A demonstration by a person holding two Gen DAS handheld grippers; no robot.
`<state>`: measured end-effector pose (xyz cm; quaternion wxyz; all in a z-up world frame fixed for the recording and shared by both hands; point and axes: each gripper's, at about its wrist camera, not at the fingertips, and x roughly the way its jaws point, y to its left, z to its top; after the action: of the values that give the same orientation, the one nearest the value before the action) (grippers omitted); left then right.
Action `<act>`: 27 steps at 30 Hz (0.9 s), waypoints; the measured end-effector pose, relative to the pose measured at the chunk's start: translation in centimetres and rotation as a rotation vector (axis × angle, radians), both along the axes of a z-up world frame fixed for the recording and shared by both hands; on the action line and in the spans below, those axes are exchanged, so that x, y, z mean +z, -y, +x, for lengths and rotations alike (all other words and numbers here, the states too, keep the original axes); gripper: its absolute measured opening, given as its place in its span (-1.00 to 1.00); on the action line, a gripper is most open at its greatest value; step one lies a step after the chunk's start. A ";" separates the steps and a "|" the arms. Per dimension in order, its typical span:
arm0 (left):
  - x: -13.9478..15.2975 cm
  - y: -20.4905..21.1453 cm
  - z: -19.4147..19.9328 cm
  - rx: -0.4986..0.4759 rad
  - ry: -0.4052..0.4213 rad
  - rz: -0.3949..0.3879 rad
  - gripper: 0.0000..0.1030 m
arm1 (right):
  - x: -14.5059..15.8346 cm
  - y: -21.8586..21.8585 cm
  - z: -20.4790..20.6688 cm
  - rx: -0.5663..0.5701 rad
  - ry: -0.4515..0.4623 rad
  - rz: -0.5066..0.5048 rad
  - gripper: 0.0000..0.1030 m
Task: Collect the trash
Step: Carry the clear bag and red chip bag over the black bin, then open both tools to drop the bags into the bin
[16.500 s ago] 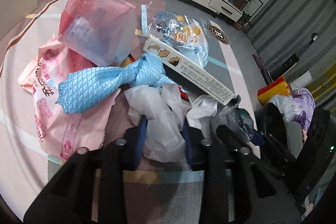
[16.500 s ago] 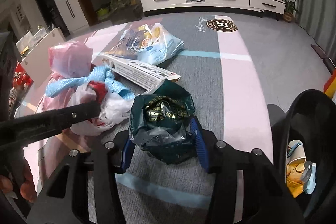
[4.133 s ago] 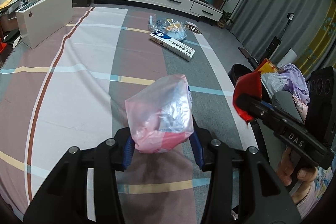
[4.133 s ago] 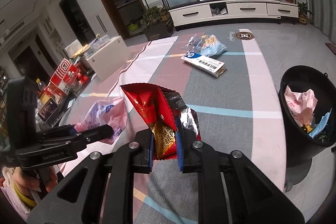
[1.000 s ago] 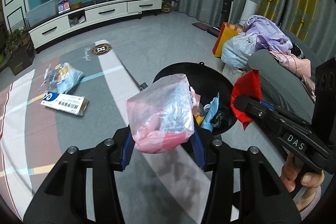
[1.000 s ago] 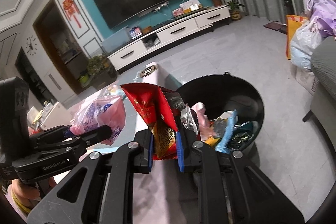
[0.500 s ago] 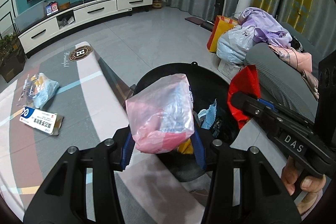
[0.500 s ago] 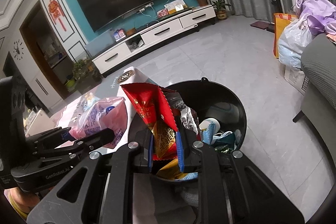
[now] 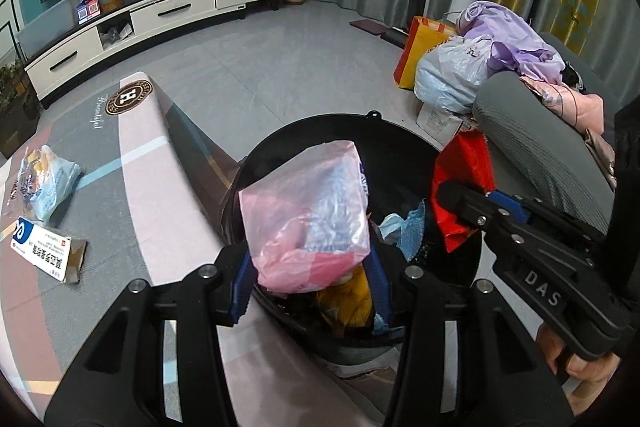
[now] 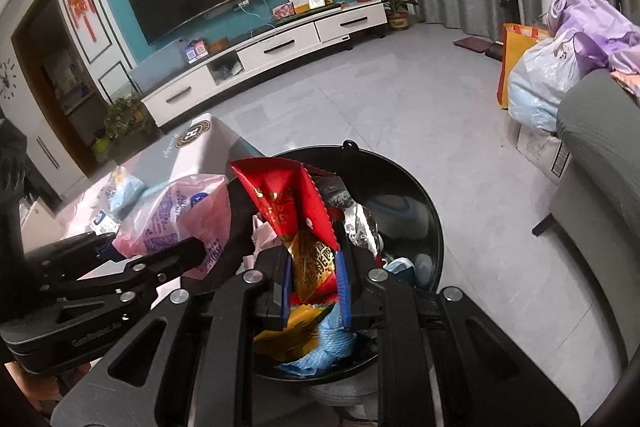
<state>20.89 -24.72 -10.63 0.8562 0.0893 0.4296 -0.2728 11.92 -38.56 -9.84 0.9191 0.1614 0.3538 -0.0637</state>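
Observation:
My left gripper [image 9: 310, 281] is shut on a puffy pink plastic bag [image 9: 306, 215], held right over the open black trash bin [image 9: 332, 125]. The same pink bag [image 10: 180, 223] shows at the left of the right wrist view. My right gripper [image 10: 316, 285] is shut on a red snack wrapper [image 10: 294, 211] with gold print, also above the bin [image 10: 424, 203]. That red wrapper [image 9: 464, 167] hangs at the bin's right side in the left wrist view. Inside the bin lie blue, yellow and silver scraps of trash.
A white printed box [image 9: 44, 249] and a clear bag of packets [image 9: 48, 179] lie on the striped rug [image 9: 152, 211] to the left. A grey sofa [image 9: 532, 143] with heaped clothes and full bags [image 9: 452, 71] stands right of the bin. A TV cabinet [image 9: 160, 15] lines the far wall.
Both grippers have come closer to the bin and lower, so the pink bag and the red wrapper now hang over its mouth. Neither grip has changed.

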 end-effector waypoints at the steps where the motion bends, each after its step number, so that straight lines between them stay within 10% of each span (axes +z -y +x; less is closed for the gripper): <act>1: -0.2 0.1 0.2 0.001 -0.005 0.001 -0.05 | -0.1 0.1 0.1 -0.001 -0.002 -0.009 -0.63; 27: -2.8 0.7 2.5 0.027 -0.080 0.015 0.10 | -1.9 1.1 2.2 -0.015 -0.069 -0.051 -0.38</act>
<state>23.37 -25.38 -13.44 0.8412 0.0788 0.4668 -0.2613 14.13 -39.63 -11.74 0.9096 0.1382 0.3824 -0.0852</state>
